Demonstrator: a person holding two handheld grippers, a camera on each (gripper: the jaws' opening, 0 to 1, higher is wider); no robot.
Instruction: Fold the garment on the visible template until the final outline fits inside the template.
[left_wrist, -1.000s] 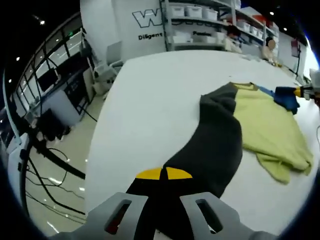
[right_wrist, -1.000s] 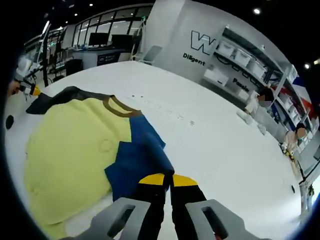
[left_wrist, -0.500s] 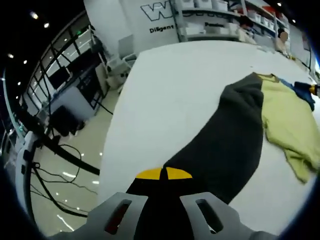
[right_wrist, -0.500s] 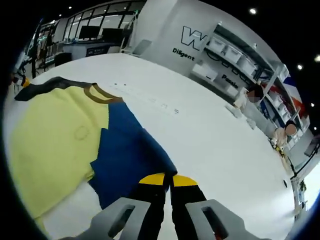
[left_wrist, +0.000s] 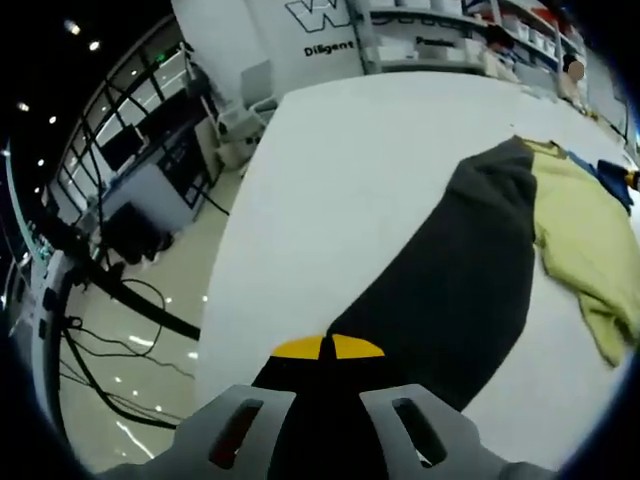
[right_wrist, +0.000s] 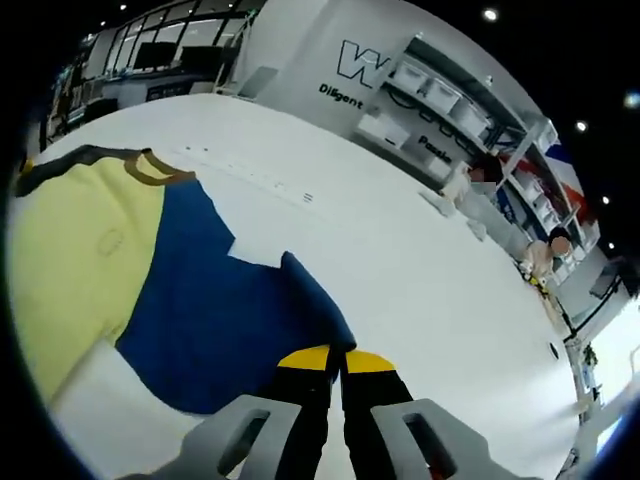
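Yellow cotton, with one dark grey sleeve and one blue sleeve, makes up the long-sleeved garment (left_wrist: 580, 240) that lies on the wide white table (left_wrist: 350, 170), and the step in hand looks like spreading it flat by drawing both sleeves outward. In the left gripper view the left gripper (left_wrist: 328, 350) has its yellow-tipped jaws pressed together on the end of the dark grey sleeve (left_wrist: 450, 290), which runs in a broad band from the jaws up to the yellow body. In the right gripper view the right gripper (right_wrist: 336, 362) is likewise clamped tight on the blue sleeve (right_wrist: 215, 320), whose cloth fans out from the jaws toward the yellow body (right_wrist: 70, 270) and its brown collar (right_wrist: 150, 170).

I cannot make out any template outline near the yellow body in either view, so where to lay it is a matter of judgement. To do this well, I would pull both sleeves away from the yellow body at an even rate, low over the table, so the body does not slide toward one side. A fold shows in the blue sleeve just beyond the jaws; that should be drawn flat before letting go. Releasing too early risks the sleeves slumping back onto the yellow body
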